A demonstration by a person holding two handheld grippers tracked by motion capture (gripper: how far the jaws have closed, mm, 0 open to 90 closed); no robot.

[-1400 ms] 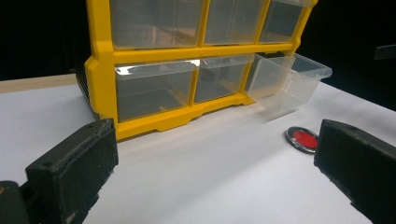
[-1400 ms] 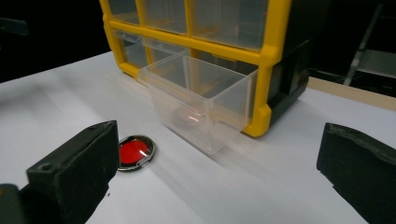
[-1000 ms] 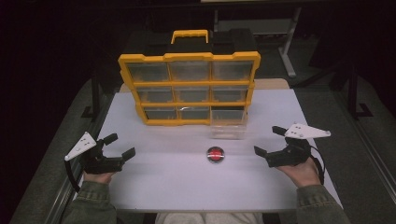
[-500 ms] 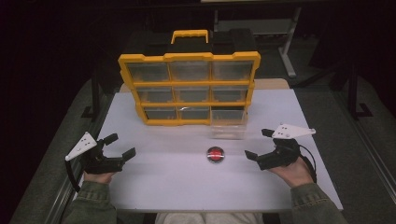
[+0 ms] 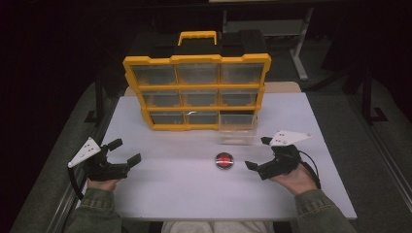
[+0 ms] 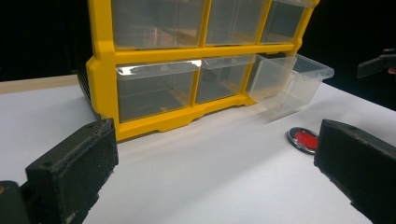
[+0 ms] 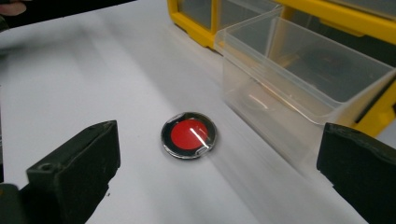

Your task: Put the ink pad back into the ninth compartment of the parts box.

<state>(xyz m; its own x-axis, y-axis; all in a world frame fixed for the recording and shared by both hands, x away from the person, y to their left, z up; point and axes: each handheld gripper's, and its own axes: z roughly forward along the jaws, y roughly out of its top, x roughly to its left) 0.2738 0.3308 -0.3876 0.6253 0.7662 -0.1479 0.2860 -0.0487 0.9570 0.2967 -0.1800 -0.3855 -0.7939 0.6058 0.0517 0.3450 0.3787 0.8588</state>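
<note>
A small round red disc with a dark shiny rim (image 5: 224,160) (image 7: 188,135) (image 6: 304,140) lies flat on the white table (image 5: 184,189). Just behind it a clear plastic drawer (image 5: 236,127) (image 7: 299,79) (image 6: 289,80) stands pulled out of the bottom right slot of a yellow drawer organiser (image 5: 197,92) (image 6: 107,70). My right gripper (image 5: 259,153) (image 7: 210,182) is open, just right of the disc, its jaws pointing at it and not touching it. Near the table's front left my left gripper (image 5: 125,151) (image 6: 210,186) is also open and holds nothing.
The organiser has three rows of clear drawers and a yellow carrying handle (image 5: 197,36) on top. Beyond the table's edges the surroundings are dark, with stand legs (image 5: 301,58) at the back right. Bare tabletop spans the space between my two grippers.
My right gripper has moved left and slightly toward me, closing in on the red disc. The left gripper, disc and drawer have stayed put.
</note>
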